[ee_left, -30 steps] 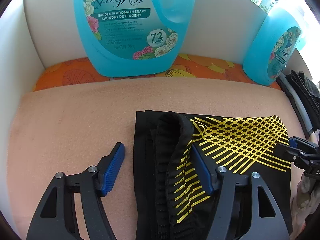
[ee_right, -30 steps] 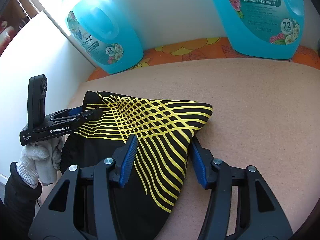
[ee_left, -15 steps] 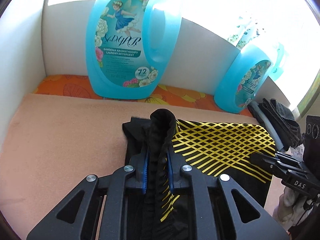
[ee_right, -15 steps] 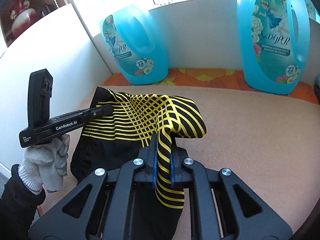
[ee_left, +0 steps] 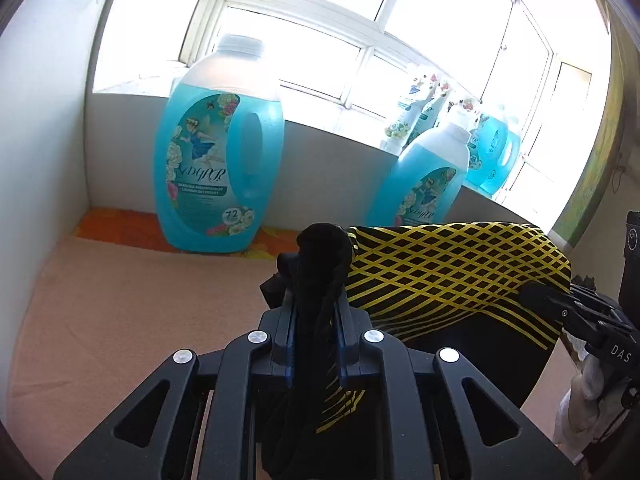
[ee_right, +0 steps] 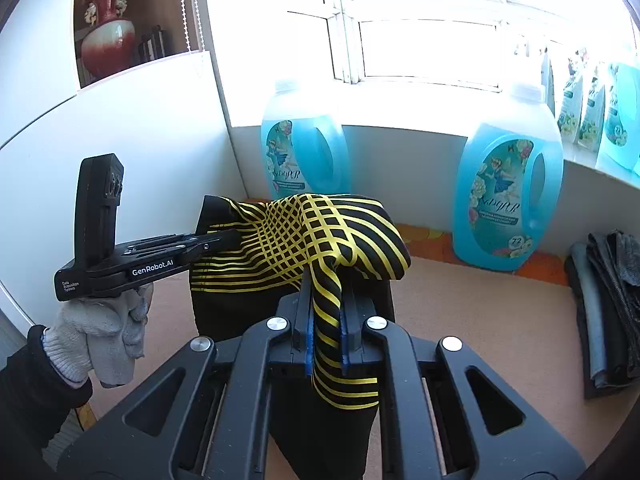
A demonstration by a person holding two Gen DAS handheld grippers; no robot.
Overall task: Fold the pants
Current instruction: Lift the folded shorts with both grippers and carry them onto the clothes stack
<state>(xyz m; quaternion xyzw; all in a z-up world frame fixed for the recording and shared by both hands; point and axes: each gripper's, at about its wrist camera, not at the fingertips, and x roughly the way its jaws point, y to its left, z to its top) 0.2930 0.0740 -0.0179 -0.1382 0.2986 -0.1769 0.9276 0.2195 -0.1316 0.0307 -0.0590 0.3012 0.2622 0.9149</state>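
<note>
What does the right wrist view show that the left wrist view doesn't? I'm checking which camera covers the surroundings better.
Only the right wrist view shows the red vase on a shelf, the stack of dark folded clothes, and the gloved left hand holding the left gripper. Only the left wrist view shows the black waistband bunched in the left gripper's fingers, and the right gripper from the side. Both show the black-and-yellow pants lifted off the tan mat, both grippers shut on them, and two blue detergent bottles by the window.

Stretch-knit cloth pants (ee_left: 452, 264), matt; translucent glossy plastic detergent jugs (ee_left: 218, 168); matt black plastic tongs (ee_right: 326, 320); napped cloth bench (ee_left: 132, 304) cover.
</note>
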